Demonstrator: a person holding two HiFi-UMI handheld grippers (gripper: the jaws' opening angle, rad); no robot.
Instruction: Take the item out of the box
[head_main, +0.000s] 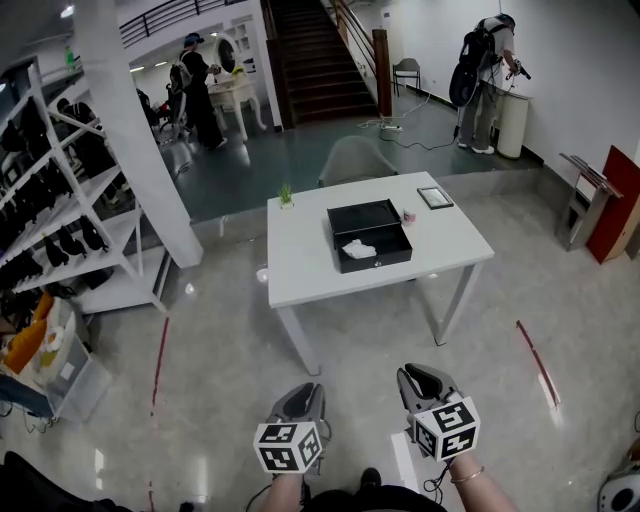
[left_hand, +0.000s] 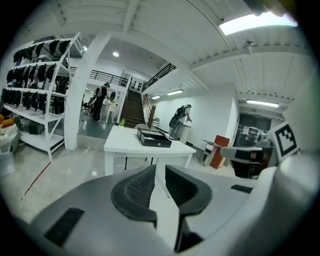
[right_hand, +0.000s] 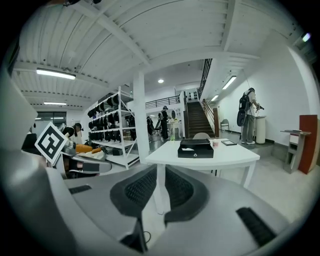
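An open black box (head_main: 370, 235) stands on the white table (head_main: 300, 260), with a crumpled white item (head_main: 358, 249) lying inside it. Both grippers hover low over the floor, well short of the table. My left gripper (head_main: 303, 392) has its jaws a narrow gap apart with nothing between them, and the left gripper view looks past it (left_hand: 159, 185) at the box (left_hand: 154, 138). My right gripper (head_main: 420, 375) is likewise slightly open and empty. In the right gripper view this gripper (right_hand: 159, 190) faces the box (right_hand: 195, 148) on the table (right_hand: 200, 159).
On the table are a small green plant (head_main: 286, 194), a pink cup (head_main: 408, 216) and a dark framed tablet (head_main: 435, 197). A grey chair (head_main: 355, 160) stands behind it. White shelving (head_main: 70, 220) fills the left. Red floor tape (head_main: 535, 360) runs at the right. People stand far back.
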